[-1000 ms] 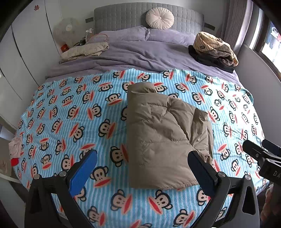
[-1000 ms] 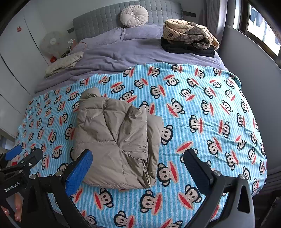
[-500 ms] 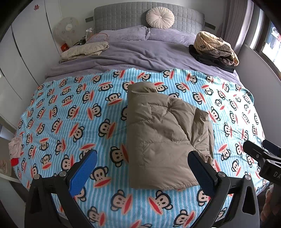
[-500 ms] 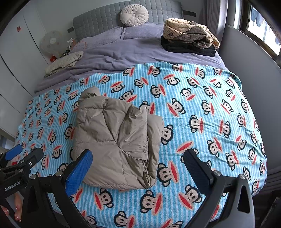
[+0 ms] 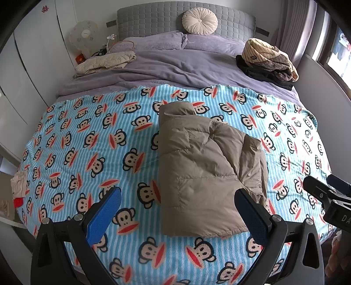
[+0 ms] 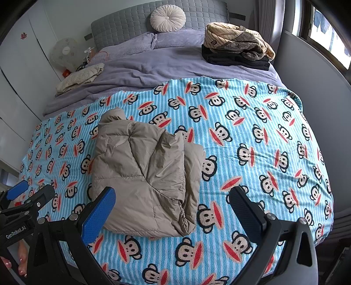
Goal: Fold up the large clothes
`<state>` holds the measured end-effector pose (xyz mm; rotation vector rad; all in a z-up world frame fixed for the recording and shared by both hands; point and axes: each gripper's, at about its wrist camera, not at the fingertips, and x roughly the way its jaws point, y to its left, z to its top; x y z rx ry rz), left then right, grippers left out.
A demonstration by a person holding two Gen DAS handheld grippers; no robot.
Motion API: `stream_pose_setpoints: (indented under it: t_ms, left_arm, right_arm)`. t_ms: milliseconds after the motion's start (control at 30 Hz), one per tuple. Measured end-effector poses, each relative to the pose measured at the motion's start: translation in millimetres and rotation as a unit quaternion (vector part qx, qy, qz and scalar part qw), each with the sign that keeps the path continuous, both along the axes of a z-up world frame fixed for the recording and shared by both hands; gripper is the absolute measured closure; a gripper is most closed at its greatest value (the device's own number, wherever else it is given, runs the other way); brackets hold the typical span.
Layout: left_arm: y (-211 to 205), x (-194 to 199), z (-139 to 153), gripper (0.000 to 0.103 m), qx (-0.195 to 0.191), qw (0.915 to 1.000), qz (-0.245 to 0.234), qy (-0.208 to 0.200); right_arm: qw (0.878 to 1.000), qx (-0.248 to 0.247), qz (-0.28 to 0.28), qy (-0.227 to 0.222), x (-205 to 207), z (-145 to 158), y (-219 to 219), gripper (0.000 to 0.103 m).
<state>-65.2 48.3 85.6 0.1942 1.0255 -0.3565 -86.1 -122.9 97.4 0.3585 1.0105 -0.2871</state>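
Bedroom w/ a grey quilted headboard (image 5: 186,20) and a round cream cushion (image 5: 199,20) leaning on it; lilac duvet (image 5: 166,70) over the far half of the bed. Nearer half is covered by a blue striped monkey-print blanket (image 5: 87,140). On that blanket, roughly centre, lies the tan puffer jacket (image 5: 204,173) — folded into a thick rectangle, one layer lapped over another, hood or collar end (hard to tell which) toward the headboard.

Left gripper (image 5: 177,212) hovers over the near edge of the blanket, blue pads spread wide, nothing between them; the jacket's near edge sits between the fingers in view but isn't touched. Right gripper (image 6: 172,213) also has its fingers wide apart and empty, just right of the jacket's near corner.

Far right of the duvet: a pile of folded clothes (image 6: 237,46), dark items under striped beige ones. Far left: a cream quilted garment (image 5: 105,63) and a small fan (image 5: 84,36).
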Motion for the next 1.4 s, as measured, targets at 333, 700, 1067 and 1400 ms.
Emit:
stream_pose_setpoints:
  t_ms: [333, 700, 1067, 1400]
  left_arm:
    - [-0.3, 0.6, -0.1, 0.0, 0.0, 1.0, 0.0, 0.0]
    - [1.1, 0.4, -3.0, 0.0, 0.002, 1.0, 0.001, 0.002]
    - [3.6, -1.1, -5.1, 0.0, 0.003, 1.0, 0.001, 0.002]
    - [6.6, 2.7, -6.4, 0.0, 0.006, 1.0, 0.001, 0.001]
  right_arm:
    - [1.0, 0.0, 0.0, 0.0, 0.4, 0.6, -0.3, 0.0]
    - [1.0, 0.002, 0.0, 0.002, 0.8, -0.2, -1.0, 0.0]
    - [1.0, 0.004, 0.0, 0.004, -1.2, -4.0, 1.4, 0.0]
    - [1.0, 0.004, 0.002, 0.004, -0.5, -4.3, 0.4, 0.0]
